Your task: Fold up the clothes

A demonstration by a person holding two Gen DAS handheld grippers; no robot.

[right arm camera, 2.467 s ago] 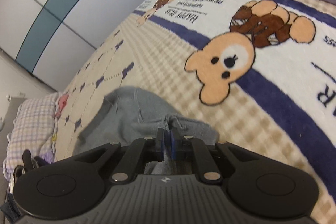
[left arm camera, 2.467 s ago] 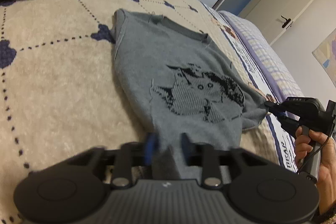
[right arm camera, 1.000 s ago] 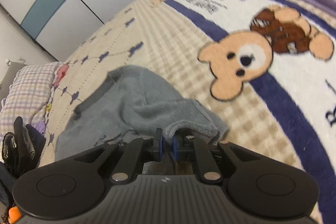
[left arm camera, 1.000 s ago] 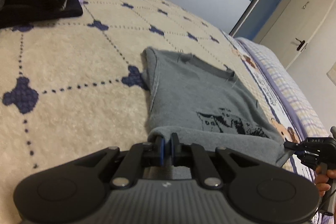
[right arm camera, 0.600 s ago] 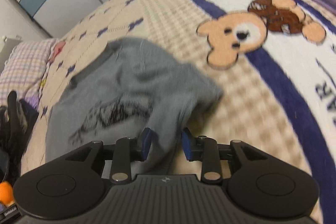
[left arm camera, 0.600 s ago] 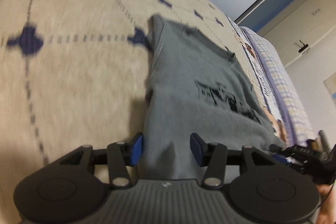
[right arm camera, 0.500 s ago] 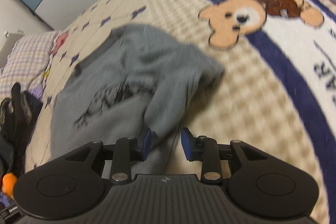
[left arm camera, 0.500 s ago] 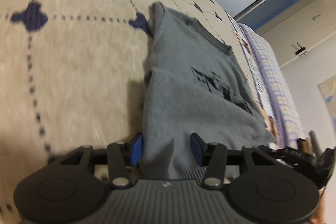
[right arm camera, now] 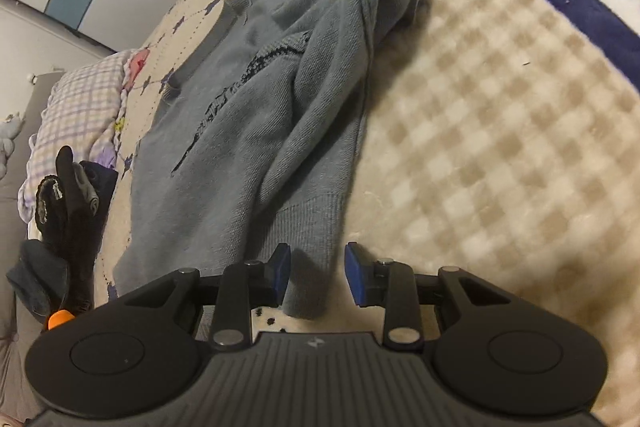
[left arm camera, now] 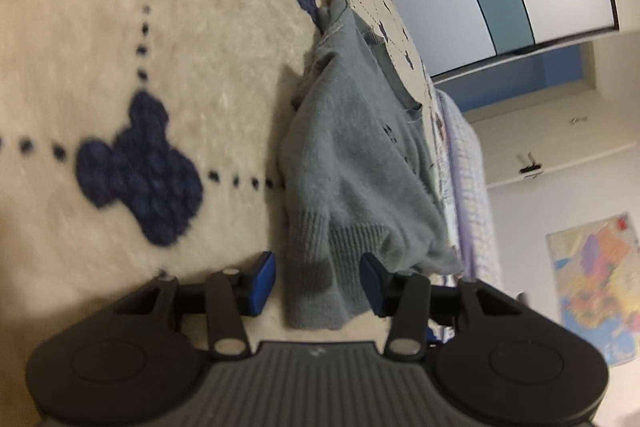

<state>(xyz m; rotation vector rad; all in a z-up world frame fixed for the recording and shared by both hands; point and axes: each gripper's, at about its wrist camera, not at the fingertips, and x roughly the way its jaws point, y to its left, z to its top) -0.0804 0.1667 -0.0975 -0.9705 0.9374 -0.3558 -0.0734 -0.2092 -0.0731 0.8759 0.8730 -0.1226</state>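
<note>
Left gripper [left arm camera: 316, 281] closing, pads clear of the grey sweater [left arm camera: 352, 163] hem between them. Right gripper [right arm camera: 316, 273] closing too, hem between, untouched. The sweater lies rumpled on the blanket [right arm camera: 500, 147]; folding looks barely begun.

Bare blanket [left arm camera: 120, 39] lies open on the left of the grey sweater [left arm camera: 352, 155] in the left wrist view, and the checked stretch is free on its right in the right wrist view. A dark heap of clothes [right arm camera: 68, 203] and a plaid pillow [right arm camera: 80, 107] crowd the bed's far left.
</note>
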